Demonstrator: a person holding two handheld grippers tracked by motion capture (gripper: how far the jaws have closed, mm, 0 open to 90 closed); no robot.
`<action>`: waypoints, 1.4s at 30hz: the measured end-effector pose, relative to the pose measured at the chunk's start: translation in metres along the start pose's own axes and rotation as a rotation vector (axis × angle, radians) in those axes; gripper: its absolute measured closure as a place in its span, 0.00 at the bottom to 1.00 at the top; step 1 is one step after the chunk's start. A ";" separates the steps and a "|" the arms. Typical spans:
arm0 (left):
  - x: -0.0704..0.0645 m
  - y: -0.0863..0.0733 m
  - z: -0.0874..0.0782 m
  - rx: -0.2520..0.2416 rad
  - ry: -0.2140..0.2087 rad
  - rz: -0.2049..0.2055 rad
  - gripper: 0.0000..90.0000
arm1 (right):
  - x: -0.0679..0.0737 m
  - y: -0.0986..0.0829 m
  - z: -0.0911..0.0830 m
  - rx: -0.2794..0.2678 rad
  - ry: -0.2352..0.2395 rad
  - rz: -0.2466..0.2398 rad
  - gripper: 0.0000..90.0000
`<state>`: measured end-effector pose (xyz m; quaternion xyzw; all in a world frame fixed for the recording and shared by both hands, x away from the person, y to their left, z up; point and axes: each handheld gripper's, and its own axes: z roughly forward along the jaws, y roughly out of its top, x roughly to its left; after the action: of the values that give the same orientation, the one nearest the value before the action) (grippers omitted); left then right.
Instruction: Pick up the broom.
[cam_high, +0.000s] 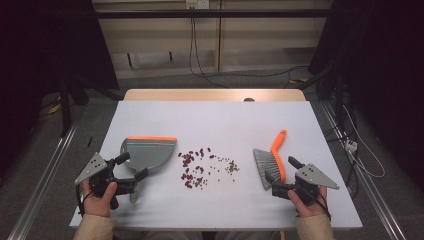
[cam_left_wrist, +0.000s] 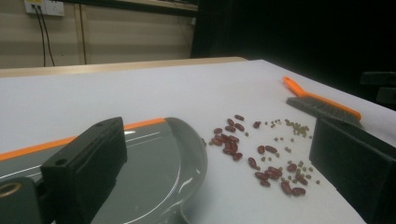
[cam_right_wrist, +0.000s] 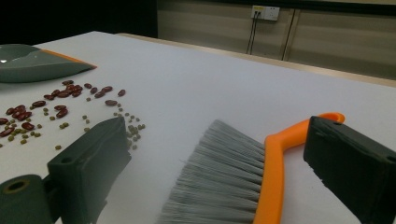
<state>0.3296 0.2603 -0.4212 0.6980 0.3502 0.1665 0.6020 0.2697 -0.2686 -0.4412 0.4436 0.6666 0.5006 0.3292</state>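
Your right gripper (cam_high: 280, 181), jaws apart, straddles the brush (cam_right_wrist: 243, 182): light, stiff; grip its orange handle. Left gripper (cam_high: 134, 168), jaws apart, flanks the dustpan (cam_high: 150, 150).

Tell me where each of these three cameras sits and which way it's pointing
High view: above the person's side, looking forward and down on the table; both hands and sleeves show.
Left gripper view: rides the left hand-held gripper, facing the dustpan and beans; its open jaws show.
Right gripper view: rides the right hand-held gripper, facing the brush; its open jaws straddle it.
All three views share the beans, dustpan and brush.
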 end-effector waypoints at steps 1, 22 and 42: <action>0.000 0.000 0.000 0.001 -0.001 0.001 0.04 | 0.000 0.000 0.000 -0.002 0.004 0.004 0.07; -0.001 0.000 0.003 0.003 -0.012 0.002 0.04 | -0.025 0.019 0.031 0.052 -0.057 0.035 0.08; -0.002 0.000 0.004 0.015 -0.010 0.008 0.04 | -0.049 0.029 0.076 0.222 -0.128 0.073 0.27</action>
<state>0.3309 0.2565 -0.4221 0.7046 0.3459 0.1628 0.5978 0.3636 -0.2821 -0.4352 0.5322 0.6790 0.4060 0.3014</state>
